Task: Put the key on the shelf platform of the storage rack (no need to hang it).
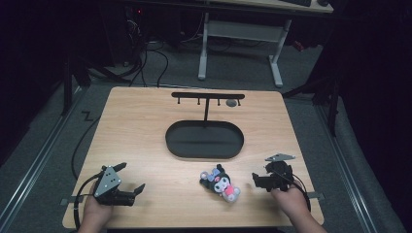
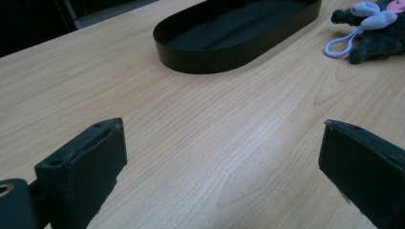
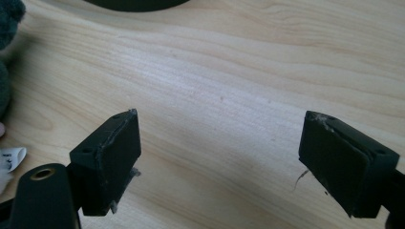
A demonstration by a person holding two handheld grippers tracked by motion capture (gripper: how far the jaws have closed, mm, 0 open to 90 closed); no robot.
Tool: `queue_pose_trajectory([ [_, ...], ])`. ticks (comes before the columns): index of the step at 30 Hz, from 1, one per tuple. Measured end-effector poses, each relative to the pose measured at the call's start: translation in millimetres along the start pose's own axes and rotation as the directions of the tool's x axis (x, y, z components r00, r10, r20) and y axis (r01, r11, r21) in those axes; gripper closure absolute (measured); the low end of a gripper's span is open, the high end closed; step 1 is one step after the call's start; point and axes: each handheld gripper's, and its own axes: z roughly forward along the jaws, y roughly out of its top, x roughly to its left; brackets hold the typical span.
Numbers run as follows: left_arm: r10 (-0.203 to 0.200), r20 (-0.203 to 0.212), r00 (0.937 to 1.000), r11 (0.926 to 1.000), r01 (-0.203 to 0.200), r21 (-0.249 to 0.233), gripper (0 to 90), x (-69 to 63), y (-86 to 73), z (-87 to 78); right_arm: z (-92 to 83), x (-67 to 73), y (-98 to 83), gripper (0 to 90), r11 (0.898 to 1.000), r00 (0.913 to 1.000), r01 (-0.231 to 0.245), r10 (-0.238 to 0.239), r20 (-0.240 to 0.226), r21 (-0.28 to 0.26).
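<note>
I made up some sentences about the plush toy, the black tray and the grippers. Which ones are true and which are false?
1. The plush toy lies inside the black oval tray. False: it lies on the wooden table, nearer the person than the tray.
2. The left hand-held gripper is open with nothing between its jaws. True.
3. The right hand-held gripper is clamped on the toy. False: its jaws are open and empty, beside the toy.
4. A black rack with hooks rises at the tray's far side. True.
5. The toy has a pale loop on it. True.
</note>
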Motion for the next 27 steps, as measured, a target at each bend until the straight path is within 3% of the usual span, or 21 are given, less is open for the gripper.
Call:
queue_pose_trajectory([
  [5,-0.001,-0.019,0.9998,1.0,0.001,-0.004,2.4,4.0,-1.3,-1.5,1.0,2.3,2.1,14.5,0.999,0.9995,0.011,-0.01,-0.03,0.04],
  [12,-0.017,-0.022,0.9996,0.9994,0.017,-0.029,2.4,5.4,1.6,-0.4,-3.3,-8.8,8.8,14.6,0.992,0.9984,0.004,0.003,-0.057,0.123],
  [18,-0.018,-0.009,0.9998,0.9994,0.018,-0.029,2.0,3.1,4.1,6.4,-11.1,-11.4,14.8,14.3,0.985,0.9961,-0.009,0.023,-0.085,0.171],
  [27,-0.023,0.048,0.9986,0.9997,0.023,-0.001,2.9,3.1,7.2,16.1,-14.7,-8.9,16.2,14.1,0.973,0.9948,0.018,0.005,-0.102,0.229],
])
